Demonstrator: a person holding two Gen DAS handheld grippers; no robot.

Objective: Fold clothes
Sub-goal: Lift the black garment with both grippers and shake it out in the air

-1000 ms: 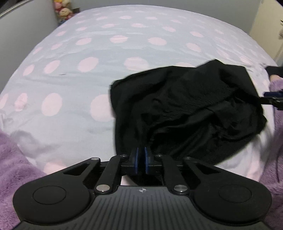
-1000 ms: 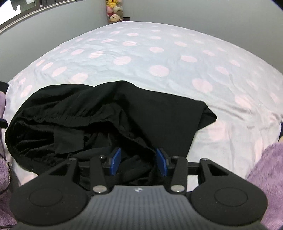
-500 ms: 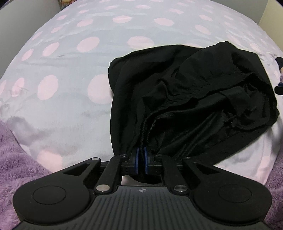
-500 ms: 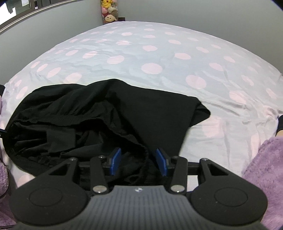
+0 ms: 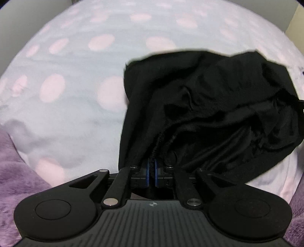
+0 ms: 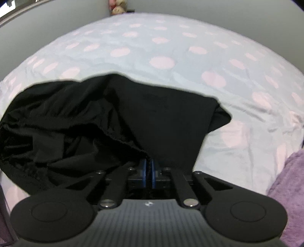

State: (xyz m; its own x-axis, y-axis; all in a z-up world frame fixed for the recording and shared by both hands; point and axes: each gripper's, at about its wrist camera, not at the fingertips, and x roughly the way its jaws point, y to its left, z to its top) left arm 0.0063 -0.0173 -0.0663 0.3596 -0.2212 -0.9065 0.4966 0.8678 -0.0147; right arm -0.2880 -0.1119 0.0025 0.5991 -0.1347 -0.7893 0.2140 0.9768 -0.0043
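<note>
A crumpled black garment [image 5: 209,106] with a gathered waistband lies on a pale bed sheet with pink dots [image 5: 72,98]. My left gripper [image 5: 151,167] is shut on a near edge of the garment, cloth pinched between its blue pads. In the right wrist view the same black garment [image 6: 106,121] spreads to the left and ahead. My right gripper [image 6: 148,171] is shut on another near edge of it, the blue pads pressed together with black cloth running up from between them.
The dotted sheet [image 6: 190,57] stretches far beyond the garment. Purple fleece sleeves show at the lower left [image 5: 17,171] and lower right [image 6: 288,186]. Grey walls [image 6: 57,24] border the bed, with plush toys [image 6: 117,8] at the far corner.
The right gripper's jaws have shut on the garment's edge; they stood open around it before. The left gripper has sunk a little with the cloth, and the garment looks larger in its view.
</note>
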